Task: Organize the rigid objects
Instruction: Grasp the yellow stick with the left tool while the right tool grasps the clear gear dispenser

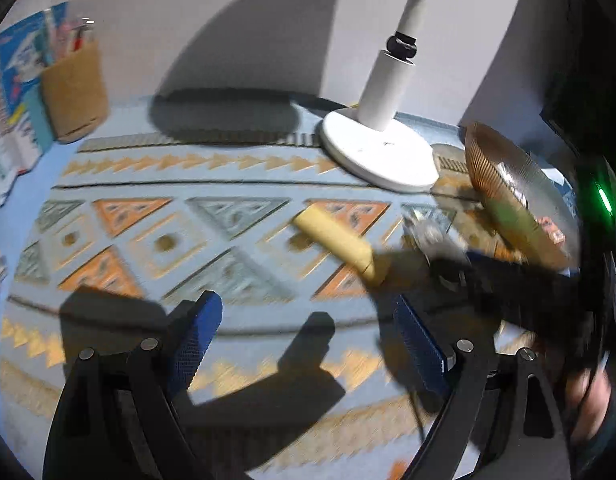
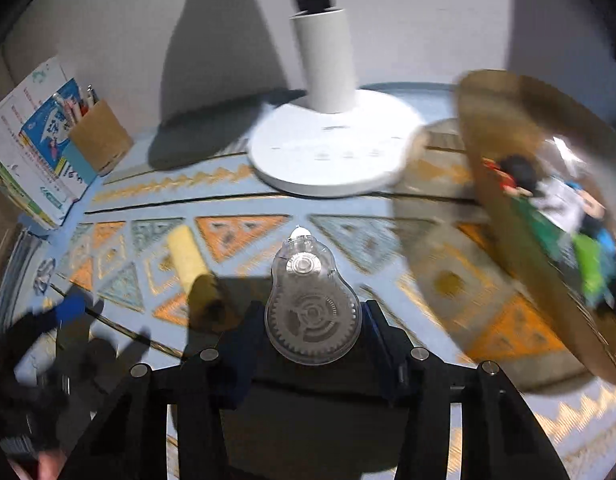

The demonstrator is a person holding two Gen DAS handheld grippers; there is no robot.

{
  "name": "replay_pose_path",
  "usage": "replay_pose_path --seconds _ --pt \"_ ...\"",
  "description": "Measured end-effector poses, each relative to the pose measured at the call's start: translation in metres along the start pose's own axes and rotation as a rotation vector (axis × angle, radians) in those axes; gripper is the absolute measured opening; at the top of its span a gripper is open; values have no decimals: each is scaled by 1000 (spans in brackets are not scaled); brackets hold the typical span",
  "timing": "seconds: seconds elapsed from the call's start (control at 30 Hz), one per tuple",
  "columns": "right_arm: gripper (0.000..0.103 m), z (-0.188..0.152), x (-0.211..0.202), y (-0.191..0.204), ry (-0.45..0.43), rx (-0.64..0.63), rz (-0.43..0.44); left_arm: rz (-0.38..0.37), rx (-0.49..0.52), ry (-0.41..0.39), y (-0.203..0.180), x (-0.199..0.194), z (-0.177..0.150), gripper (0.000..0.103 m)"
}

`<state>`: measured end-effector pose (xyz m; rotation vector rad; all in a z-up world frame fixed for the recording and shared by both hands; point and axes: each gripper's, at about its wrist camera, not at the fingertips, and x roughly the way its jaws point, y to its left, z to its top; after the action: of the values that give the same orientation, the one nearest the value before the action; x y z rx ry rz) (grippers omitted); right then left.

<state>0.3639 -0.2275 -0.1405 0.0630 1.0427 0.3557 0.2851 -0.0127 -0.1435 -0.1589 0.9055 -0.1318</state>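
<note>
My right gripper point(image 2: 313, 312) is shut on a clear plastic correction tape dispenser point(image 2: 311, 300) and holds it above the patterned mat. In the left wrist view the right gripper point(image 1: 448, 252) shows as a blur at the right with the dispenser point(image 1: 428, 236). A yellow cylinder point(image 1: 340, 242) lies on the mat; it also shows in the right wrist view point(image 2: 188, 258). My left gripper point(image 1: 304, 336) is open and empty above the mat, short of the cylinder. A brown ribbed bowl point(image 2: 540, 216) with several small toys in it stands at the right; the left wrist view shows it too point(image 1: 508, 196).
A white lamp base point(image 1: 380, 152) and stem stand at the back, also seen in the right wrist view point(image 2: 332, 148). A brown pen holder point(image 1: 74, 92) and a printed box point(image 1: 12, 96) stand at the back left. The blue patterned mat point(image 1: 148, 240) covers the table.
</note>
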Motion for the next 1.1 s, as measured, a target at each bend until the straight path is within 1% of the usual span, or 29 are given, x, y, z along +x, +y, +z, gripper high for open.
replay_pose_path --seconds 0.07,0.13,0.17,0.23,0.27,0.3,0.33,0.37,0.4,0.43,0.5,0.6,0.67,0.7,0.73,0.77,0.87,0.97,1.0,1.03,1.07,1.1 --pt "48 -8 -5 -8 -28 -10 -29 11 -11 19 -11 20 11 86" --pt "48 -14 -9 -16 -59 -11 -17 2 -25 41 -20 38 19 86" --pt "48 -16 -11 -20 -75 -6 -3 9 -26 35 -24 44 21 86" --pt "48 -18 -12 -22 -87 -5 4 53 -12 24 -30 52 25 86" --pt "48 -17 -12 -20 -90 -9 0 77 3 26 -33 57 25 82" --pt "48 -18 -12 -18 -91 -21 -6 85 12 35 -32 60 25 75" --pt "48 -18 -11 -17 -89 -33 -9 114 41 19 -33 59 23 69" --pt "48 -18 -11 -15 -91 -38 -11 112 55 16 -33 57 22 60" --pt "48 -19 -11 -14 -92 -42 -5 80 63 22 -30 54 21 49" --pt "48 -19 -12 -14 -91 -42 2 54 64 32 -26 50 19 47" --pt "48 -20 -12 -16 -91 -30 12 24 74 40 -17 41 15 47" --pt "48 -20 -12 -19 -89 -15 24 14 100 52 0 31 9 47" --pt "54 -20 -12 -19 -87 -14 22 -11 88 63 11 28 7 47" --pt "64 -20 -12 -18 -86 -16 17 -27 76 69 14 27 8 47" --pt "70 -20 -12 -18 -89 -18 6 -36 71 74 15 29 10 47" --pt "72 -20 -13 -17 -93 -19 -6 -47 71 80 13 30 12 47" --pt "72 -20 -14 -16 -99 -25 -9 -49 102 82 0 37 16 52" --pt "72 -19 -12 -15 -97 -29 -27 -27 126 66 -13 43 16 51" --pt "72 -19 -11 -13 -97 -37 -38 -8 137 52 -17 43 15 51" --pt "72 -19 -10 -12 -98 -44 -44 2 144 46 -17 44 15 48" --pt "72 -19 -10 -10 -99 -54 -50 15 156 35 -20 44 14 43" --pt "72 -19 -8 -7 -94 -68 -62 28 166 24 -21 44 13 34"
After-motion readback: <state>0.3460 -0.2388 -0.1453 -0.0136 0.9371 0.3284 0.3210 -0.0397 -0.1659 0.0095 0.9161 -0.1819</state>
